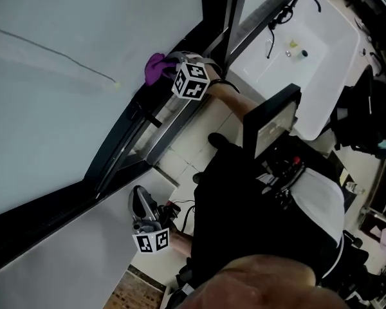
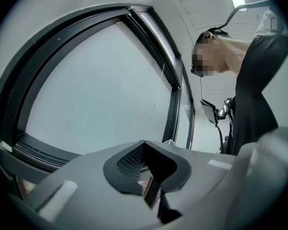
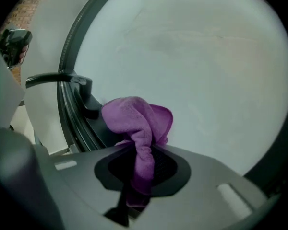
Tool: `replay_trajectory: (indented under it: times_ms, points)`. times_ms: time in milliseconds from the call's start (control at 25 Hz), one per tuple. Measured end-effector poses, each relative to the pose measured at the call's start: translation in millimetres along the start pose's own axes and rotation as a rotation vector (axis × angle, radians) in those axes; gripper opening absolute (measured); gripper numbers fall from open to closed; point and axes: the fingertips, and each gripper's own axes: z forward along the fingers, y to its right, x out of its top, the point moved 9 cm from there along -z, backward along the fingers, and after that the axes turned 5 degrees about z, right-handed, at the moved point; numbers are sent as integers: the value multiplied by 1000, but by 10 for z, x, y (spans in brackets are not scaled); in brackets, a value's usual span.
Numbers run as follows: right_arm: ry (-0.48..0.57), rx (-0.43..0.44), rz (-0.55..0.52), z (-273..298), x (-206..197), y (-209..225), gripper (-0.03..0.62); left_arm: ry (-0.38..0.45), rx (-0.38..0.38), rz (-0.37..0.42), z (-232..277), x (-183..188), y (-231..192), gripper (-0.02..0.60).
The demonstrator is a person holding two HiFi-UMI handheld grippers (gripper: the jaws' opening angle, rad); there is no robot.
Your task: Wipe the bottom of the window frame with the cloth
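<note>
A purple cloth (image 1: 156, 67) (image 3: 134, 120) is bunched up and pinched in my right gripper (image 1: 168, 67) (image 3: 141, 163), which is shut on it. The cloth sits against the dark bottom rail of the window frame (image 1: 135, 129) (image 3: 72, 123), right where it meets the pale glass (image 1: 64, 108). A black window handle (image 3: 57, 80) sticks out from the frame just left of the cloth. My left gripper (image 1: 140, 206) (image 2: 145, 169) hangs lower down by the wall, away from the frame, shut with nothing between its pads.
A white basin (image 1: 321, 56) with a dark faucet stands at the upper right. A dark monitor (image 1: 270, 122) and cables lie beside the person's body. Pale floor tiles (image 1: 180, 161) run below the frame, and a vertical mullion (image 2: 175, 104) divides the panes.
</note>
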Motion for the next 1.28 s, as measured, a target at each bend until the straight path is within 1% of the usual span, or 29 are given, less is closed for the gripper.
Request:
replay_trajectory:
  times_ms: [320,480,600,760,880,960,1120,1280]
  points:
    - [-100,-151,89,-132,-467,818,63,-19,-41,2,274,29,12,3]
    - [-149,-228,123,-190,-656,1086,63,-31,-67,9,376,-8,83,3]
    - [-183,-270,138,-169,-725,1212,63,-43,-99,34,479,-26,140,3]
    - [-258,-352,95,-143,-808,1321,63,-46,-135,52,576,-31,218,3]
    - [-294,-376,67,-121,-825,1334,61,-47,-150,57,615,-35,262,3]
    - [-323,-407,40,-100,-823,1338,61,-44,-156,60,635,-37,281,3]
    - [-387,-462,-40,-98,-859,1320,61,-35,-149,57,580,-31,295,3]
    - [-418,-470,-74,-197,-960,1276,61,-28,-127,47,465,-52,241,3]
